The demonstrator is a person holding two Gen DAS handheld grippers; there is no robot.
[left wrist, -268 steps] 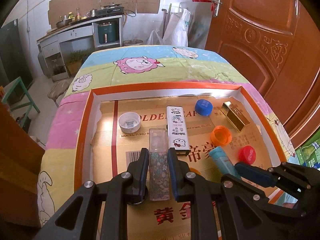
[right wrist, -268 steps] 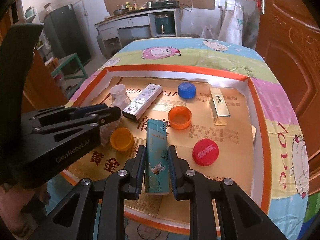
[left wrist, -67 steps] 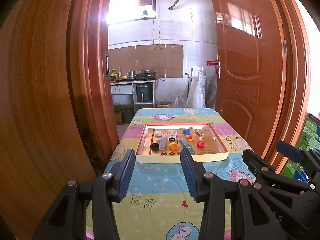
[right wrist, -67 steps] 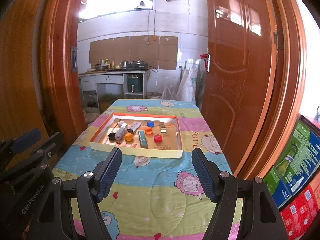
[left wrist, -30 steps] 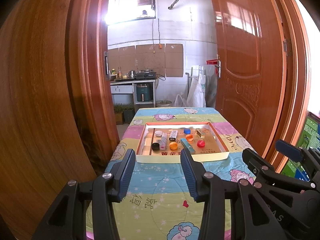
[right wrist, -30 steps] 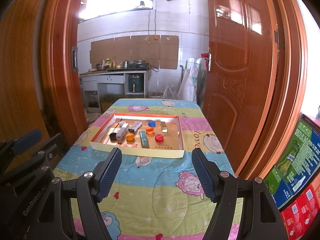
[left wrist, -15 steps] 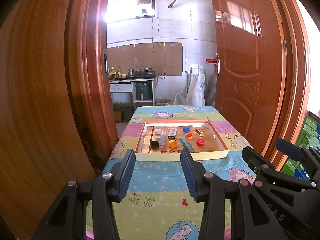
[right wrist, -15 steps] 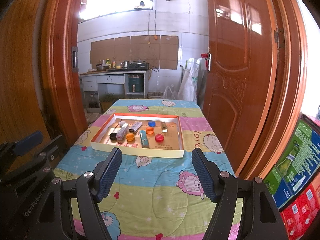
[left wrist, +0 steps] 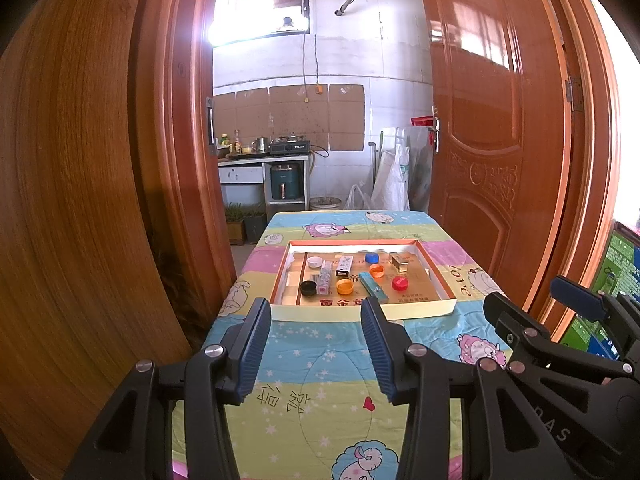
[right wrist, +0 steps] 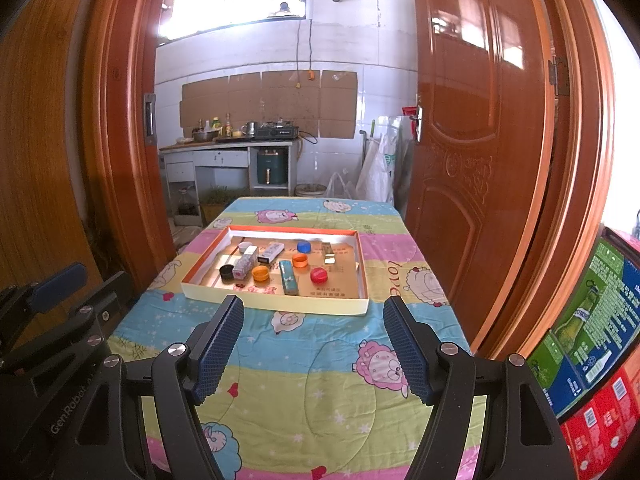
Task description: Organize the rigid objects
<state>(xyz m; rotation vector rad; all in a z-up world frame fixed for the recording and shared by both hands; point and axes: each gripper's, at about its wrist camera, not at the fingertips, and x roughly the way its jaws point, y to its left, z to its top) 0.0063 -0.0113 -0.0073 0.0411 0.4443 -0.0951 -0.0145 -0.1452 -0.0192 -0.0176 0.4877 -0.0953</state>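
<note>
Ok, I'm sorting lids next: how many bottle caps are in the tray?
6, all in the tray: white cap far left, blue cap far middle, orange cap centre, red cap near right, yellow-orange cap near middle, black cap near left. None seems hidden.

A tray (right wrist: 362,264) on the table (right wrist: 312,364) holds caps (right wrist: 319,275) and boxes (right wrist: 289,277).

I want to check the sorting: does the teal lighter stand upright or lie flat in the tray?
Flat. The teal lighter lies lengthwise on the tray floor.
</note>
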